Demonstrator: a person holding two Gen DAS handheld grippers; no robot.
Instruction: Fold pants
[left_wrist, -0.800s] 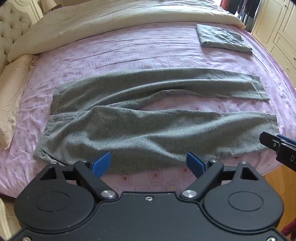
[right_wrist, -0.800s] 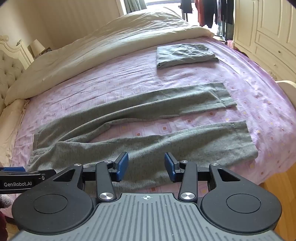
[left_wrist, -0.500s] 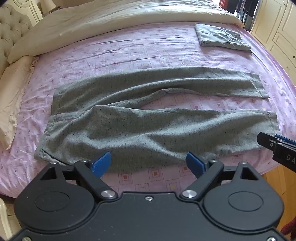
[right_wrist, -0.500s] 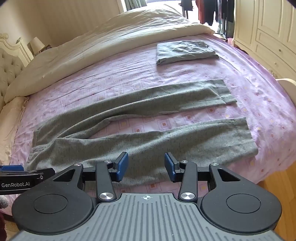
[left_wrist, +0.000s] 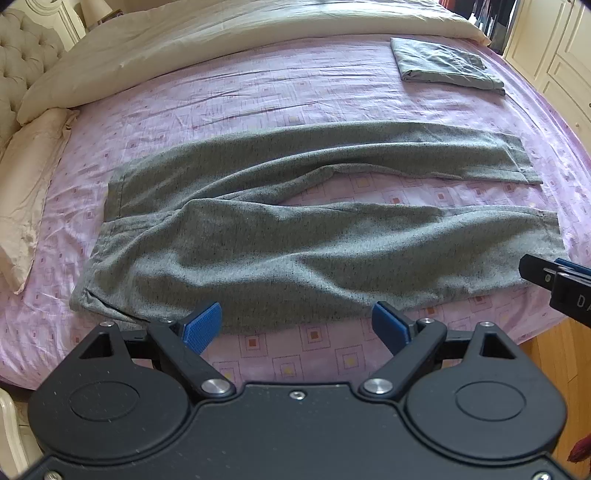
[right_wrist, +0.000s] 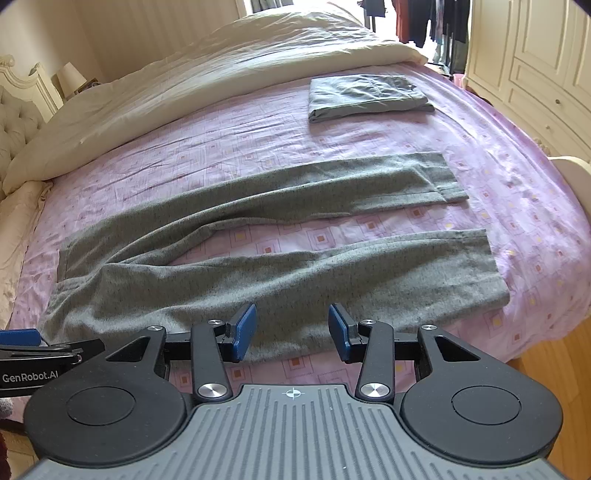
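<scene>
A: Start at the left tongs (left_wrist: 295, 325). Their blue pads stand wide apart with nothing between them, hanging just above the near edge of the grey pants (left_wrist: 295, 236), toward the waist end.

B: And the right tongs (right_wrist: 291, 328)?

A: Parted about halfway, also empty, over the same near edge further toward the cuffs. The pants themselves lie flat across the bed (left_wrist: 258, 85), waistband at the headboard side, both legs spread with a strip of purple sheet showing between them.

B: So what could spoil the fold from here?

A: I'd say the near leg is the worry. It is rumpled near the waist, with soft ridges running along it. If either set of tongs pinches only the top layer, the lower layer would stay behind and the leg would twist as it goes over.

B: Anything about the two grips being uneven?

A: Yes. With one set gaping and the other half-parted, they may close at different times, so one end would lift first and drag the cloth skewed across the far leg. The near edge also sits close to the side of the bed; a tug toward the person could slide it off.

B: And the folded grey garment (right_wrist: 365, 96) beyond the pants?

A: Well apart, beyond the far leg at the cuff end, so it is unlikely to get caught.
</scene>
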